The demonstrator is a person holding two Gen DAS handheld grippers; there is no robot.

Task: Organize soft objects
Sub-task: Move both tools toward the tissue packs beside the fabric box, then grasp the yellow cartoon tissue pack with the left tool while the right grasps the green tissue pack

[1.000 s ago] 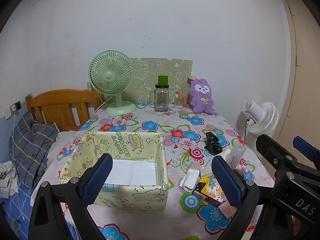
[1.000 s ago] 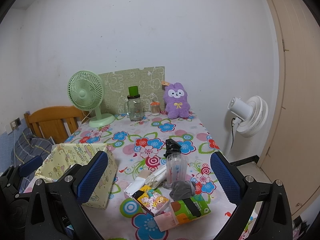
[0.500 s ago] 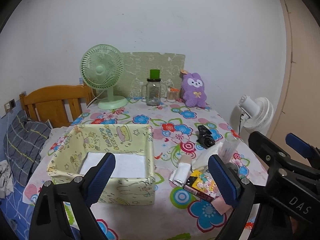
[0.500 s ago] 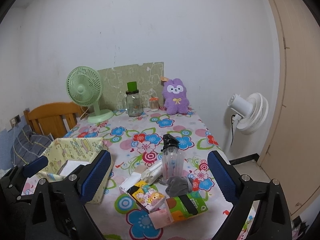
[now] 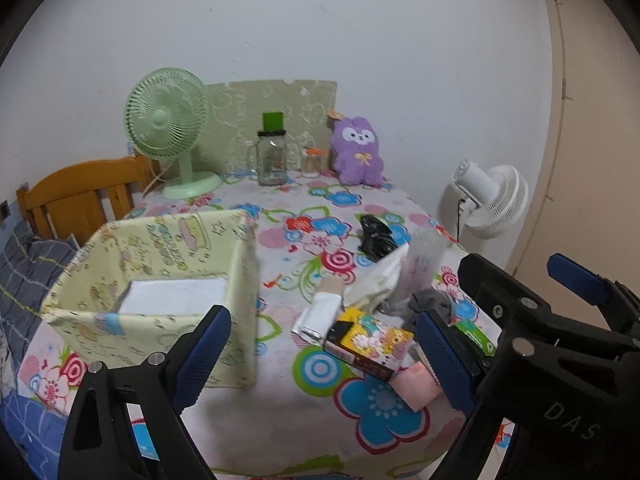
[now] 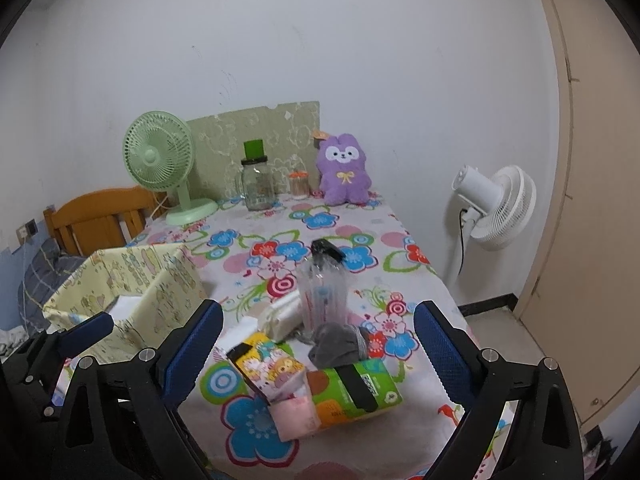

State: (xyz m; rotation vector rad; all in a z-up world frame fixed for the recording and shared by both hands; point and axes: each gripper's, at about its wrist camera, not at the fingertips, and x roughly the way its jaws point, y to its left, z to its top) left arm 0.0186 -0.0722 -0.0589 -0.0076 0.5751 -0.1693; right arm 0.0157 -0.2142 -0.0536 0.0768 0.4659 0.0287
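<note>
Left gripper (image 5: pixel 322 354) & right gripper (image 6: pixel 318 350): both spread wide, nothing between pads, above floral table (image 6: pixel 280 248). Tissue packs (image 6: pixel 356 390), grey sock (image 6: pixel 340 344) (near edge) lie right of fabric bin (image 5: pixel 168 276).

Both claws are held out over the near edge of the table (image 5: pixel 288 432), pointed forward and tilted down a bit. The left claw (image 5: pixel 322 354) is spread wide with nothing caught between its blue pads. The right claw (image 6: pixel 318 354) is spread just as wide, nothing gripped either. From the left wrist view, the right claw's black frame is seen just beside it, to its right.
</note>
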